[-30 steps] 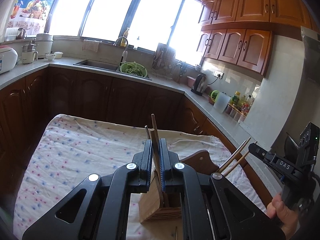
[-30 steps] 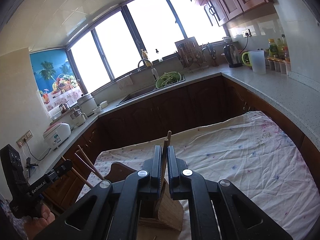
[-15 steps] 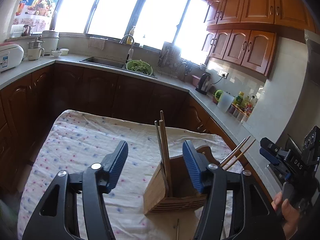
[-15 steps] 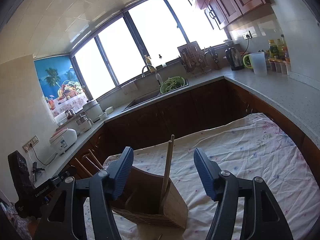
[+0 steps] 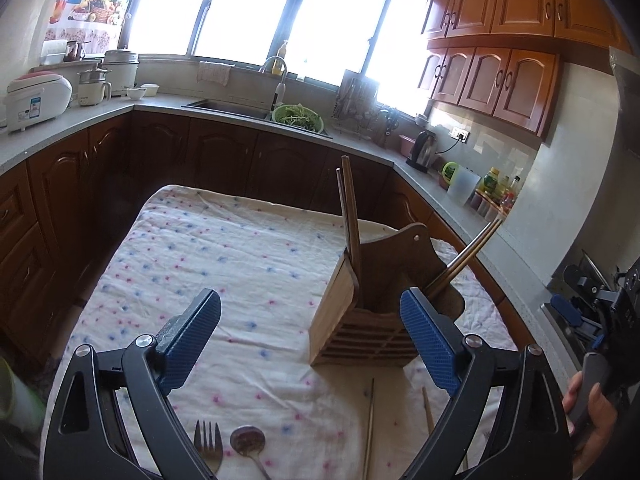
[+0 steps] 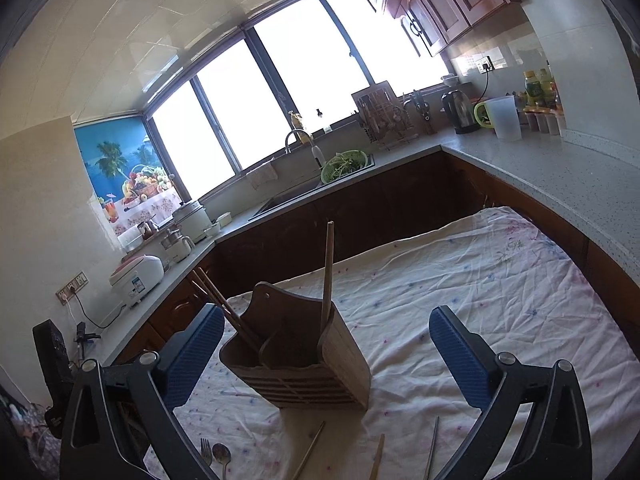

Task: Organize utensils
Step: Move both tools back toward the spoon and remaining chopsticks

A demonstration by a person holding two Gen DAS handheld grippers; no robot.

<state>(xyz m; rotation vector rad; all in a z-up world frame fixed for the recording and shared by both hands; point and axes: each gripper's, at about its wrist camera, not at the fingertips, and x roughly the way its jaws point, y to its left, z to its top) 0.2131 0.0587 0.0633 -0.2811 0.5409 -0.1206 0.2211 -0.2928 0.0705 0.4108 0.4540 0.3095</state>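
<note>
The cloth (image 5: 224, 248) is carrying the holder (image 5: 372, 312), which is now keeping the chopsticks (image 5: 351, 236) both grippers were pinching a second ago. The left gripper (image 5: 310, 338) and right gripper (image 6: 326, 354) are gaping wide, empty, backed off from the holder. A fork (image 5: 208, 438), spoon (image 5: 248, 440) and loose sticks (image 5: 369, 424) are still waiting below the holder.

You won't find a single word or number sharp enough to read in either view. The rice cooker (image 5: 36, 96) on the worktop's left end carries a small blue-and-white label, but its print is too fine. The bottles (image 6: 538, 84) in the worktop's far right corner show coloured labels, also unreadable.
</note>
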